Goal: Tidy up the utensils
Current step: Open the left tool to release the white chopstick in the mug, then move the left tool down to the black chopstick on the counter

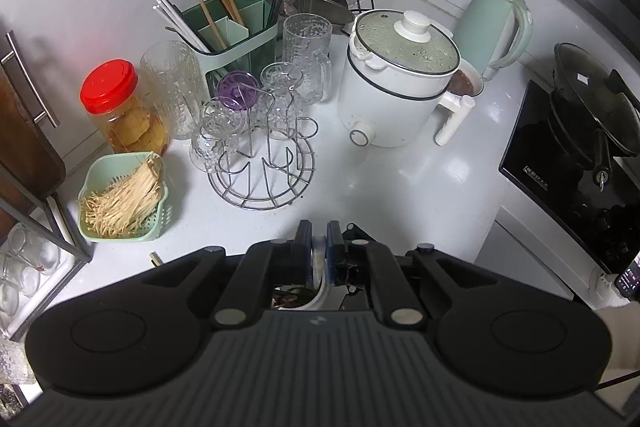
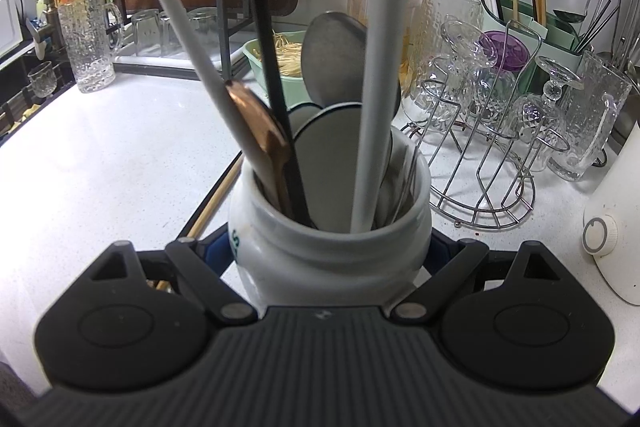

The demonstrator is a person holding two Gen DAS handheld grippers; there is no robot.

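The white table (image 2: pixel 100 147) filled the lower half of both views. At centre right of the left wrist view stood a white cooker (image 1: pixel 394 83) with a glass lid, and a pale green kettle (image 1: pixel 496 23) was behind it at upper right. A green utensil holder (image 1: pixel 236 35) holding chopsticks stood at upper centre, with a wire glass rack (image 1: pixel 264 167) below it. A red-lidded jar (image 1: pixel 120 107) and a green basket (image 1: pixel 120 199) of pale sticks occupied the left side.

In the right wrist view the white jar (image 2: pixel 332 251) sat at lower centre, gripped on both sides by the right tool (image 2: pixel 332 259). It held spoons (image 2: pixel 340 67), a copper spoon (image 2: pixel 256 123) and long white and black handles rising to the top edge.

The left tool (image 1: pixel 319 239), at lower centre of its view, was clenched on a thin white handle (image 1: pixel 319 259) directly above the jar's mouth.
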